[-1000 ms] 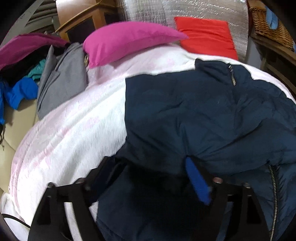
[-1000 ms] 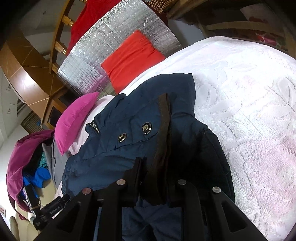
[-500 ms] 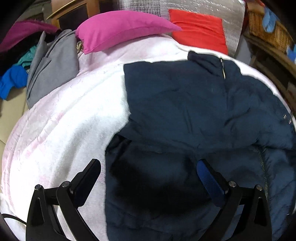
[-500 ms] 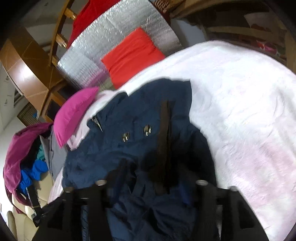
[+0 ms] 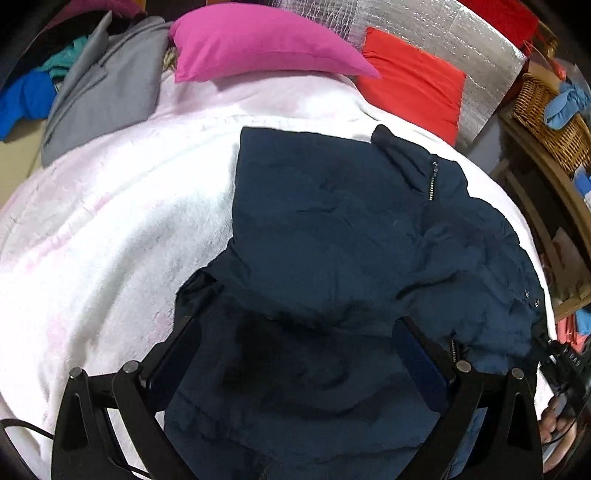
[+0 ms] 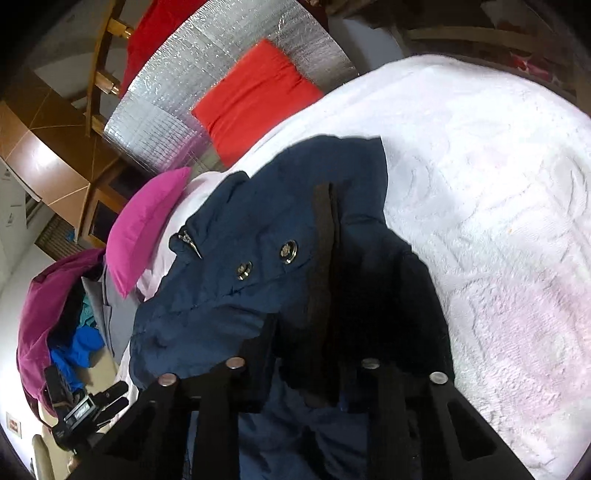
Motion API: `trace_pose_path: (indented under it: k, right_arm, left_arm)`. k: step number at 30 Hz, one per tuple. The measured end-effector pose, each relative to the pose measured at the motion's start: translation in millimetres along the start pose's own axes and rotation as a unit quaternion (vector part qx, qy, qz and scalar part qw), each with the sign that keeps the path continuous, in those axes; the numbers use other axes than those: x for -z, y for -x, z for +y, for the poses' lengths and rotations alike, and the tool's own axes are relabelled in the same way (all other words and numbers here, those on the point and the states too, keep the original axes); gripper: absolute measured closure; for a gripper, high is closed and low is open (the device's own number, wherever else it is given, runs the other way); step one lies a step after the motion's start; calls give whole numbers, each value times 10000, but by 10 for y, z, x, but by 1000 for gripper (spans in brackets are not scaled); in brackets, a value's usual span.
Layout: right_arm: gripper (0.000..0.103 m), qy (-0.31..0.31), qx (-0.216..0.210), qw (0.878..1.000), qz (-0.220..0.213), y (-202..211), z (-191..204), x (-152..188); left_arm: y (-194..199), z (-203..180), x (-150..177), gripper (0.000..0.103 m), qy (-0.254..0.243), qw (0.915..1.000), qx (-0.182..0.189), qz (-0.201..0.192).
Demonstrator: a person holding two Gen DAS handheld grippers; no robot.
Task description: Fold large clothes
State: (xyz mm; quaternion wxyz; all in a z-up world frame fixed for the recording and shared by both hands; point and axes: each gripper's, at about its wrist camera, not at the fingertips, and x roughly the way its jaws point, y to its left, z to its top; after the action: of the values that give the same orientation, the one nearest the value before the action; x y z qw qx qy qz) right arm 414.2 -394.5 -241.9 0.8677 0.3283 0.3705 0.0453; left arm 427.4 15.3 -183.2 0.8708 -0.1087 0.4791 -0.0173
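The left claw [image 5: 295, 354] gapes wide over the navy jacket [image 5: 351, 229] (bedspread [image 5: 110, 229] beneath), the right claw [image 6: 303, 354] pinching its dark trim.

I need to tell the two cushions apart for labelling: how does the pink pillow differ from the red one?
The pink pillow is magenta, plump and lies on the white bedspread. The red pillow is orange-red, flatter and leans against the silver foil panel. In the left wrist view the pink one sits further left. Both are plain and lie beyond the navy jacket.

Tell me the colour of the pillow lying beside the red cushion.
Magenta pink. The pillow shows best in the left wrist view, left of the red cushion.
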Motion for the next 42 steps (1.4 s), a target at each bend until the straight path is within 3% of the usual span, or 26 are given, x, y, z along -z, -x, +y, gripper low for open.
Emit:
trace_pose_path:
  k: [6, 9, 11, 15, 18, 19, 21, 22, 23, 25, 29, 32, 34, 38, 42]
  right_arm:
    - [83, 569, 7, 9973, -454, 301, 288, -254]
    - [83, 754, 115, 9952, -617, 363, 393, -435]
    - [83, 798, 266, 9950, -545, 298, 384, -526]
    - [83, 738, 576, 9955, 114, 2, 218, -574]
    - [82, 506, 390, 9977, 218, -27, 89, -554]
    - [80, 425, 273, 9985, 190, -15, 55, -568]
    - [66, 337, 145, 9992, 178, -24, 14, -617]
    - [47, 295, 127, 9993, 200, -51, -5, -647]
    - [38, 261, 77, 9994, 202, -75, -5, -659]
    - [39, 278, -9, 9995, 152, -130, 37, -669]
    - [68, 511, 325, 9970, 485, -377, 138, -627]
    - [77, 654, 468, 9959, 410, -403, 207, -575]
    - [82, 667, 342, 9968, 282, -329, 273, -592]
    - [85, 743, 192, 9970, 143, -232, 409, -672]
    - [77, 354, 7, 9978, 553, -311, 317, -677]
  left_arm:
    - [271, -165, -215, 1, 337, 9966, -717, -204]
    - [281, -304, -328, 0, 526, 9944, -874, -268]
    - [186, -417, -379, 0, 572, 9933, -943, -348]
    - [-167, -526, -361, 1, 493, 9925, -1066, -340]
    - [-448, -430, -314, 1, 358, 9909, -1268, -288]
    - [-481, -400, -306, 1, 337, 9906, -1292, -301]
    - [-604, -333, -295, 0, 183, 9923, -1213, -167]
    - [-630, -323, -311, 0, 151, 9931, -1166, -47]
    - [-645, -307, -345, 0, 135, 9936, -1120, 50]
    - [-626, -314, -386, 0, 40, 9935, -1136, 35]
    - [-685, -312, -433, 0, -103, 9930, -1172, 94]
    - [-687, -279, -481, 0, -64, 9935, -1129, 95]
    - [-687, -214, -528, 0, 79, 9938, -1103, 81]
    - [-675, -112, -584, 0, 322, 9941, -1034, 66]
    - [-672, -76, -616, 0, 377, 9942, -1004, 64]
